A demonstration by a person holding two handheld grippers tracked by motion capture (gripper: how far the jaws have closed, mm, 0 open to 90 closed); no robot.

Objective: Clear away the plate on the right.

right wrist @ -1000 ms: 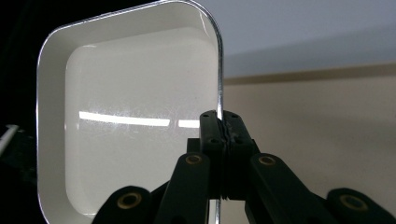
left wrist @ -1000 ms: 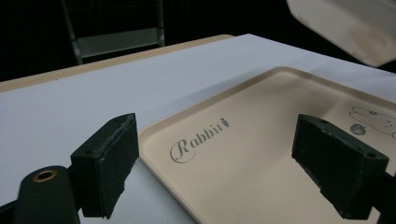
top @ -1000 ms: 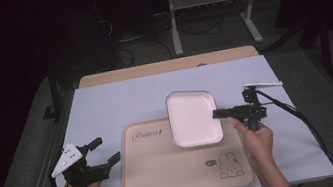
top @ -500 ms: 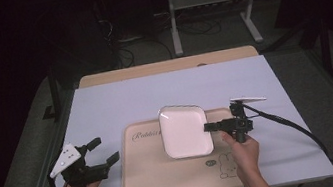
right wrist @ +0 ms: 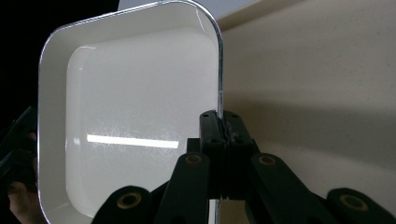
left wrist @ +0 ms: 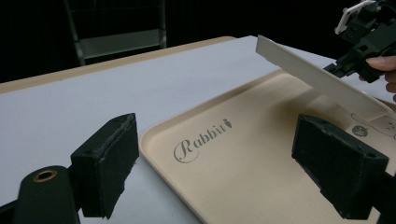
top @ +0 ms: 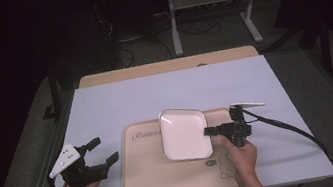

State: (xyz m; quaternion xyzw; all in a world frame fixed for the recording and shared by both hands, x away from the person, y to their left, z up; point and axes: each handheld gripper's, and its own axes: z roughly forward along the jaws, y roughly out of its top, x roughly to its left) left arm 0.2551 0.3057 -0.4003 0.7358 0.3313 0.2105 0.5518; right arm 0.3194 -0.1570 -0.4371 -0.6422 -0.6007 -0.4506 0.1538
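A pale lavender surface (top: 169, 90) stands in a dark room. Near its front edge lies a beige tray (top: 150, 177) printed "Rabbit". The left gripper (top: 98, 159) rests beside the tray's left edge, jaws apart, holding nothing. The right gripper (top: 209, 130) is clamped on the rim of a white square plate (top: 183, 134), held tilted above the tray.

Overhead light brightens the table (top: 164, 94) while the surrounding room stays nearly black, a bright strip of glare streaks the white square plate (right wrist: 126, 140), which throws a soft shadow on the beige tray (right wrist: 317, 107), and the nearest black jaws look slightly soft.
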